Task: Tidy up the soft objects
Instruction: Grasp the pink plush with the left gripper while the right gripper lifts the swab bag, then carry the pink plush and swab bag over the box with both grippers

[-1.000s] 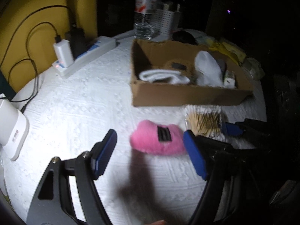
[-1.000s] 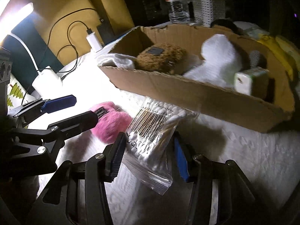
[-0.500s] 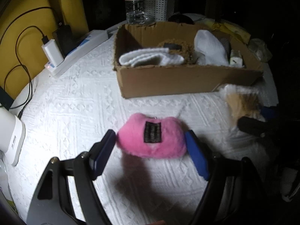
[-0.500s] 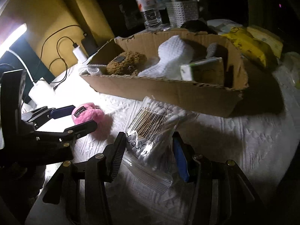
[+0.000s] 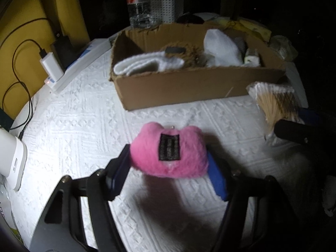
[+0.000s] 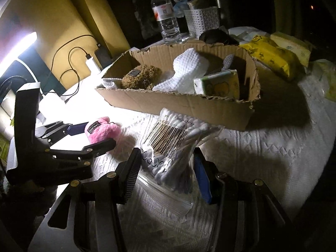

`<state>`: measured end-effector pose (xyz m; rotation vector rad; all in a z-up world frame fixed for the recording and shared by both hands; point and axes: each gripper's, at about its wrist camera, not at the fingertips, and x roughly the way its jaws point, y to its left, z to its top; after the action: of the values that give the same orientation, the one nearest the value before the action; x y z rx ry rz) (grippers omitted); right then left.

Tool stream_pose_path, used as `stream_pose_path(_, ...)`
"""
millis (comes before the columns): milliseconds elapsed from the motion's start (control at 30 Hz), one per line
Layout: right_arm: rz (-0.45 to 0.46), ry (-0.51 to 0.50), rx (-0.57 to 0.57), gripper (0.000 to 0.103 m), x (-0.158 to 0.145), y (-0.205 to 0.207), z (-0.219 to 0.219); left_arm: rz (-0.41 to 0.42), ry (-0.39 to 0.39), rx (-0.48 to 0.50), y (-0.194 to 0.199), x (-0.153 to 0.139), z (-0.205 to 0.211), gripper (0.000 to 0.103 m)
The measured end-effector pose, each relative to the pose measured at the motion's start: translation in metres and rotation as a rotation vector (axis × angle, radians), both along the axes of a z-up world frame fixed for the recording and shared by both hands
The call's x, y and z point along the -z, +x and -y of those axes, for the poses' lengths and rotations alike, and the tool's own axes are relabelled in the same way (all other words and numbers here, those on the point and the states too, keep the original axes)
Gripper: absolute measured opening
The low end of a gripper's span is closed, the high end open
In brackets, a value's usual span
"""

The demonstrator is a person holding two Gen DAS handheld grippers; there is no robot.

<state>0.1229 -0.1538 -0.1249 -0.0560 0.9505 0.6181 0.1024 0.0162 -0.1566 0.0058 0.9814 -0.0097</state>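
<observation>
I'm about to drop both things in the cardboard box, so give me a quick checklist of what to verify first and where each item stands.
1. left gripper closed on the pink plush: ok, both pads touch its sides.
2. Plush off the white cloth: cannot tell.
3. right gripper holding the cotton swab bag: ok, bag sits between the fingers.
4. Free space in the cardboard box: not ok, white towel, brown plush and tissue pack crowd it.
5. Path to the box: ok, bare cloth between.
6. Grippers apart: ok.
</observation>
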Motion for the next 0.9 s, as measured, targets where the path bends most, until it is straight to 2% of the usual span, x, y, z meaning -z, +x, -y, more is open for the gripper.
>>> stream_pose_path(433,0.044,0.009,-0.009,0.052,-0.025,-0.005,0.004,0.099,-0.021,0.022,-0.014,-0.047,0.01,0.068)
stream_pose_path(900,0.098,0.007,-0.027,0.052,-0.051,0.011,-0.003,0.181,-0.042,0.017,0.001,-0.081,0.008,0.068)
